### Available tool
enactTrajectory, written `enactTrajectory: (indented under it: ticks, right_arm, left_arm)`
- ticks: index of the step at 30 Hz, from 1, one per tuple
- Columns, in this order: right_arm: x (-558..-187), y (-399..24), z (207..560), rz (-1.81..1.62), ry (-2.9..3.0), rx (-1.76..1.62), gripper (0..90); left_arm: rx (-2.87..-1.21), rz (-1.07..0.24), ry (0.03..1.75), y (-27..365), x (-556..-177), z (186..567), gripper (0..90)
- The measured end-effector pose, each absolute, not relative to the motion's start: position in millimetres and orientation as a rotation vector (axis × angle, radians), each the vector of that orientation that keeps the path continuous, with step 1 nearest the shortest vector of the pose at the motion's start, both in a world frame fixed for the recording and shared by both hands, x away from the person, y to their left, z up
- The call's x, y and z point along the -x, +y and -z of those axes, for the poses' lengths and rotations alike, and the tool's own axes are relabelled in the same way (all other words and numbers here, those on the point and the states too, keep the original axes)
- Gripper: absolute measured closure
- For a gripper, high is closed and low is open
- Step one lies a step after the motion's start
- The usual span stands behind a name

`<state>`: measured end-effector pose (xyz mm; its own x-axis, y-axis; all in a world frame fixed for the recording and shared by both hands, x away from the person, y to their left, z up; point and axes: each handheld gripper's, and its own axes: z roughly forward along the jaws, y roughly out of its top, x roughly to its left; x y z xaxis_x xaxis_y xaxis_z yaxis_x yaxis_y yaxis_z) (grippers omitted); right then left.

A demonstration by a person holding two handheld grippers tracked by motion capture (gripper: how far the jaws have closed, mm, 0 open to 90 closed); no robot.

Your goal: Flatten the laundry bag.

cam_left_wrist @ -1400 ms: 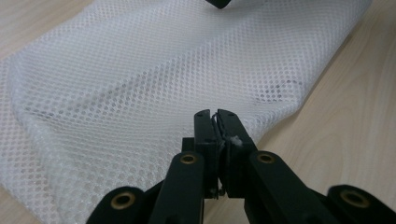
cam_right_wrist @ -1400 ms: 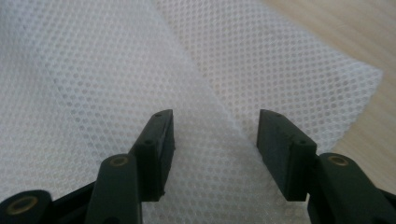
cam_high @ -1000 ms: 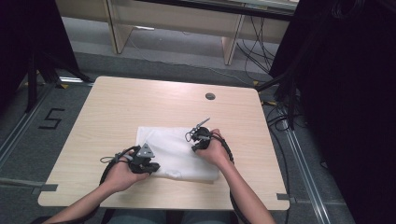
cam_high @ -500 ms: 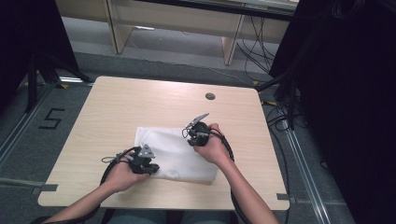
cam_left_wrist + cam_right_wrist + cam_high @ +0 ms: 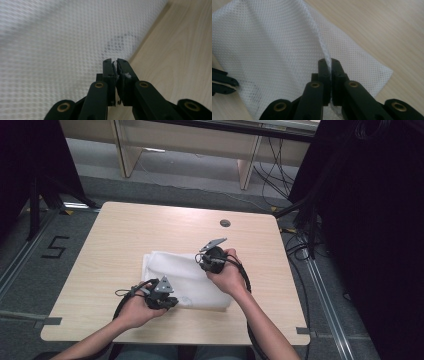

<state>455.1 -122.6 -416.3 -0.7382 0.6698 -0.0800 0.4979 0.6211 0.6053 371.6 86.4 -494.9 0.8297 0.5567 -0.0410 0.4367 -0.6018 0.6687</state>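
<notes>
Mesh cloth point(image 5: 187, 280) lies pinched in left gripper point(image 5: 114, 65) and right gripper point(image 5: 329, 64).

The mesh cloth point(image 5: 185, 280) lies on the table point(image 5: 150, 230), toward its near edge. The left claw point(image 5: 172, 303) sits at the cloth's near-left corner; the right claw point(image 5: 202, 261) is over the cloth's far-right part. A round hole point(image 5: 225, 223) lies in the table beyond the cloth.

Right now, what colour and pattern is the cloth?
White mesh cloth with tiny holes, clearest in the right gripper view.
</notes>
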Motion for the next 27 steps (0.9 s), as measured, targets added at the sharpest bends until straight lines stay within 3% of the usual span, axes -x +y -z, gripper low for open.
enactTrajectory:
  ticks: [27]
  right_arm:
    - [-426, -111, 386, -0.902, 2.526, -0.763, 89.2]
  left_arm:
    - [-2.24, -0.267, 0.88, 99, -404, 500, 86.1]
